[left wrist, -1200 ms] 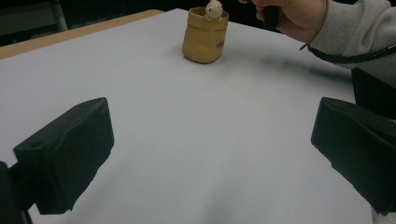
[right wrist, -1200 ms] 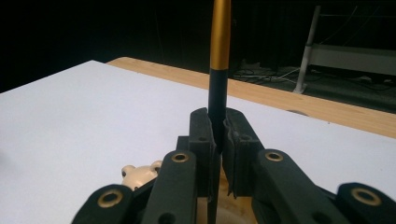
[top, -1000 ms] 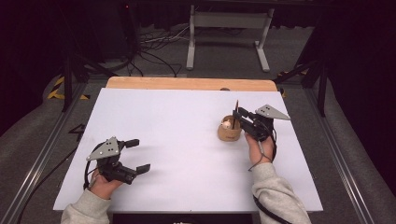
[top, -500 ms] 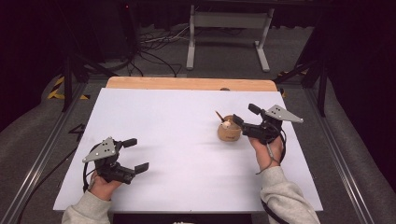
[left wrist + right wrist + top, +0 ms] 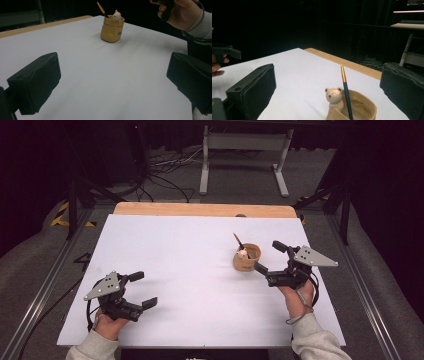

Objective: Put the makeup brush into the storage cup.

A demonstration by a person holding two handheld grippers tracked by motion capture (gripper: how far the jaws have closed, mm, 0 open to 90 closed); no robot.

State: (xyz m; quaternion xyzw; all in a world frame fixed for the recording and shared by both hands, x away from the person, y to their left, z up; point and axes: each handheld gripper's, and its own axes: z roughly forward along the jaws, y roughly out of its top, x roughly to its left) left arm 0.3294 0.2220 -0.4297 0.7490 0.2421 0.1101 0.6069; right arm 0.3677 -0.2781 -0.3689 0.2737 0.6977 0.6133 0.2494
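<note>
A tan cup (image 5: 246, 261) with a small bear figure (image 5: 243, 253) on its rim stands right of the middle of the white table (image 5: 190, 255). A dark pen with a gold tip (image 5: 237, 241) leans inside it. My right gripper (image 5: 267, 255) is just right of the cup; its jaws have just been opening and stand wide with nothing between them. In the right gripper view the cup (image 5: 364, 110), bear (image 5: 333, 96) and pen (image 5: 345, 92) sit low, ahead of the jaws. My left gripper (image 5: 144, 289) rests open at the front left, far from the cup (image 5: 111, 31).
A strip of bare wood (image 5: 200, 210) runs along the table's far edge. Beyond it are a metal stand (image 5: 245, 155) and cables on the floor. Metal rails (image 5: 45, 285) flank the table. The other hand (image 5: 185, 13) shows in the left gripper view.
My right gripper was over the cup with the pen in it. It has opened, left the pen in the cup, and drawn back to the right. The left gripper has stayed put.
</note>
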